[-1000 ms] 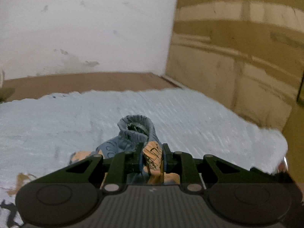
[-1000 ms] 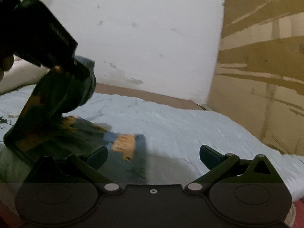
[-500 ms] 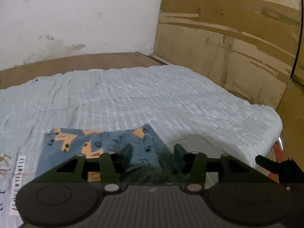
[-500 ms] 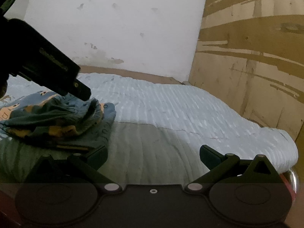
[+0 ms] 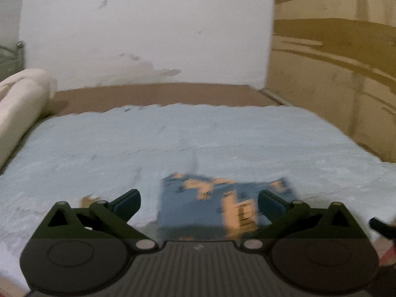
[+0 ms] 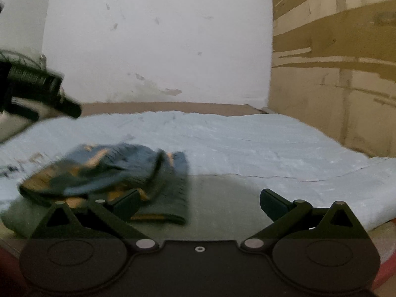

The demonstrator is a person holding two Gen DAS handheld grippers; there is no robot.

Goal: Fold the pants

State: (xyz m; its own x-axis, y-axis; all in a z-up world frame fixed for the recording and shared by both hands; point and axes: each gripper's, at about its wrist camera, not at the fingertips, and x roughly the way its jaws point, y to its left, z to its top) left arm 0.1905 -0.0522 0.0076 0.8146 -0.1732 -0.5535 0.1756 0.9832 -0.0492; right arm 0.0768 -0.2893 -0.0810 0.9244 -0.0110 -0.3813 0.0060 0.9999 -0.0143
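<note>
The folded pants (image 5: 222,205) lie on the bed just ahead of the left gripper (image 5: 198,204), between its spread fingers but untouched; its jaws are opening. The right gripper (image 6: 199,204) gapes wide, empty, pants to its left. Pale blue quilt (image 5: 222,133), then white wall (image 5: 148,29).

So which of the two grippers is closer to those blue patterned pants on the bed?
Left. The left gripper hangs just over the pants, jaws opening with nothing pinched. The right gripper sits off to their right, open, mostly over bare blanket.
</note>
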